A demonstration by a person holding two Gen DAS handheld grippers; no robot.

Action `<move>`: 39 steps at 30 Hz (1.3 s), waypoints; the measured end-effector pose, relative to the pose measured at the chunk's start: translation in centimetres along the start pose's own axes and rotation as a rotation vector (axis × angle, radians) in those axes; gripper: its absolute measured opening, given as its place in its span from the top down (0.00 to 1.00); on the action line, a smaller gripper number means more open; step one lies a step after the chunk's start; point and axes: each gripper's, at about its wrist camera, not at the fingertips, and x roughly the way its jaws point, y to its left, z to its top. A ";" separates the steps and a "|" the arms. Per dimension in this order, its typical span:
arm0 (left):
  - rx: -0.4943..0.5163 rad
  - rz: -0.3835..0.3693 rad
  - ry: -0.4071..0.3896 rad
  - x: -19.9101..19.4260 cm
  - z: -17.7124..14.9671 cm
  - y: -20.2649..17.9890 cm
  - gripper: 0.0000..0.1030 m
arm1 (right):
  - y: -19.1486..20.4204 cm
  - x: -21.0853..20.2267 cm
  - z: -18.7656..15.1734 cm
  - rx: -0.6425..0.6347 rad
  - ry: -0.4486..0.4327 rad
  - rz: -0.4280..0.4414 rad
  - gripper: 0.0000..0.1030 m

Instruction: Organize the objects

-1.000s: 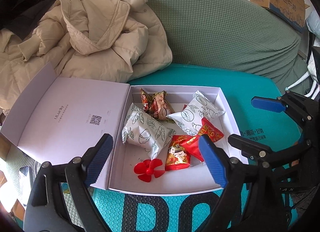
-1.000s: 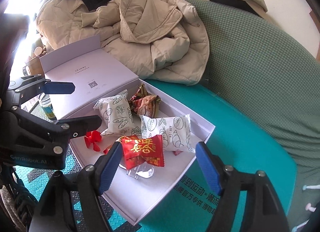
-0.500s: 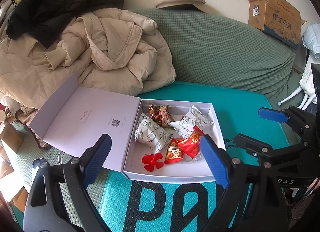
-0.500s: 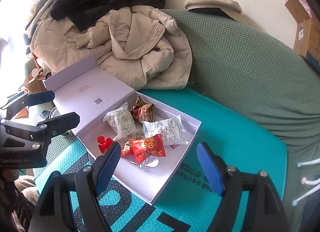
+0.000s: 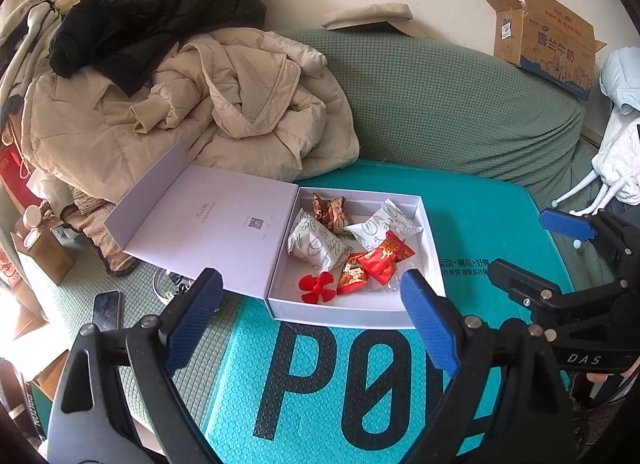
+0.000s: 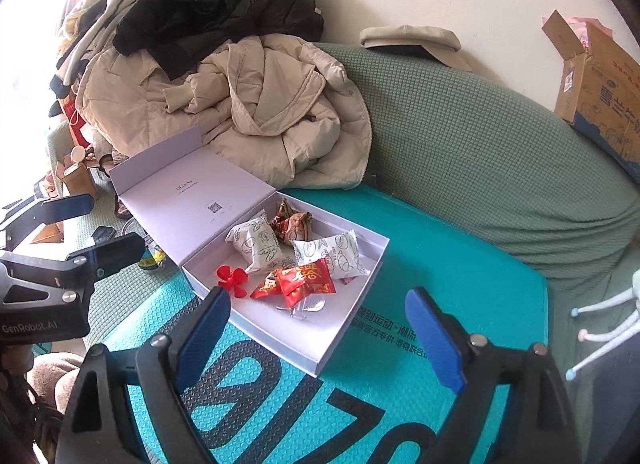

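Pulled back and up from the white box (image 5: 352,310) over the last second, both tools, so the snacks now sit farther off and smaller. Left tool (image 5: 308,324) wide open, gripping nothing; right tool (image 6: 318,340) likewise wide open and bare. Box resting on the teal mat (image 5: 320,384), lid (image 5: 208,224) flung open to the left. Inside: two white leaf-print packets (image 5: 316,242), a brown wrapped sweet (image 5: 332,212), red candy wrappers (image 5: 380,256), a red propeller (image 5: 317,287). Box straight ahead of the left tool, long axis across the view; ahead and slightly left of the right tool. Probably lid closing next, left tool nearer.
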 end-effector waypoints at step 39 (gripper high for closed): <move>-0.031 0.065 0.110 -1.2 -10.4 0.3 0.12 | 4.6 -1.1 -8.7 -0.024 0.098 0.037 0.12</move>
